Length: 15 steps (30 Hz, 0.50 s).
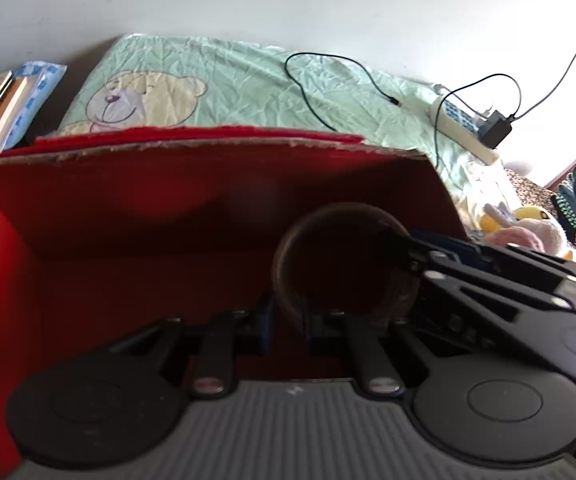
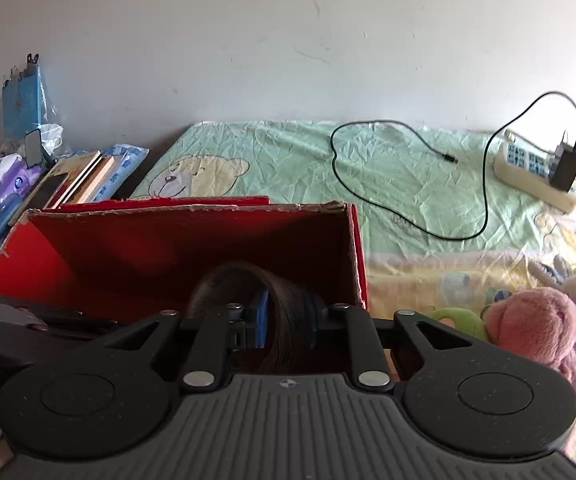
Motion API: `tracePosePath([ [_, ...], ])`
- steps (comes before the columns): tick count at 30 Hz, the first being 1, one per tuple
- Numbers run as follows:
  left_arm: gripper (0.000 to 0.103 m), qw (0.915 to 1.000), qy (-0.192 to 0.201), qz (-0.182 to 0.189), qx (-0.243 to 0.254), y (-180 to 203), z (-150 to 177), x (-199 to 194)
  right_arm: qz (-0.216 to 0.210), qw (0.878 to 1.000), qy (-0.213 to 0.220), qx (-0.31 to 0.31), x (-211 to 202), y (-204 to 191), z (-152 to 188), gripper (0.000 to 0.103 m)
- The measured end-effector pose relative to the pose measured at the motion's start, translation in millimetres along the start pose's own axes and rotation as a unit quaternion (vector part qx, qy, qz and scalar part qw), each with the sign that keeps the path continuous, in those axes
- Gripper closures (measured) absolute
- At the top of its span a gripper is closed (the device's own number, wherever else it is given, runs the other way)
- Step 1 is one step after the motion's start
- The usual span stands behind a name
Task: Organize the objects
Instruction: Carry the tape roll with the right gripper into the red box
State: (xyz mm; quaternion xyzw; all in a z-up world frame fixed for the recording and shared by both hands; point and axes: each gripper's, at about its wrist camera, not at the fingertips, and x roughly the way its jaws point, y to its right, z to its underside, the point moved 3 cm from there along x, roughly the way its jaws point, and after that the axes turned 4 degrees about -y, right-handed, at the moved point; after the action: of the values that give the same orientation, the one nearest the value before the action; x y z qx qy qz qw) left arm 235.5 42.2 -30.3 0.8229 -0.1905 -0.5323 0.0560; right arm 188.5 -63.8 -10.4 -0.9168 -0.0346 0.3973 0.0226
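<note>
The left gripper (image 1: 285, 314) pinches the rim of a round woven basket (image 1: 342, 240) inside the red box (image 1: 147, 208). The right gripper (image 2: 288, 322) holds the basket's opposite wall between its blue pads (image 2: 263, 320). Plush toys (image 2: 536, 324) lie beside the box.

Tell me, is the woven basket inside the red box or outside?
Inside: the woven basket sits within the red box's walls.

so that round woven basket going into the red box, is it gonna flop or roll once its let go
The woven basket looks fairly stiff: its rim keeps a round shape with the left gripper and right gripper each pinching the wall. Probably light for its size, since thin-wall pinches carry it. It could roll if left on its side; the red box walls would likely stop it.
</note>
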Motion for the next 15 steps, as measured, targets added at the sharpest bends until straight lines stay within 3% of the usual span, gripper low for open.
tracePosePath([
  [3,0.094,1.0000,-0.002,0.000,-0.003,-2.9,0.6,1.6,-0.003,1.000,0.009,0.011,-1.1,1.5,0.5,0.082],
  [6,0.088,0.9995,0.017,-0.025,0.001,-0.1,2.0,-0.6,-0.006,1.000,0.016,0.019,-3.5,1.9,2.2,0.082],
  [15,0.080,0.9973,0.034,-0.063,0.018,3.6,6.2,-1.5,-0.009,0.999,0.038,0.032,-15.4,2.9,13.3,0.081],
])
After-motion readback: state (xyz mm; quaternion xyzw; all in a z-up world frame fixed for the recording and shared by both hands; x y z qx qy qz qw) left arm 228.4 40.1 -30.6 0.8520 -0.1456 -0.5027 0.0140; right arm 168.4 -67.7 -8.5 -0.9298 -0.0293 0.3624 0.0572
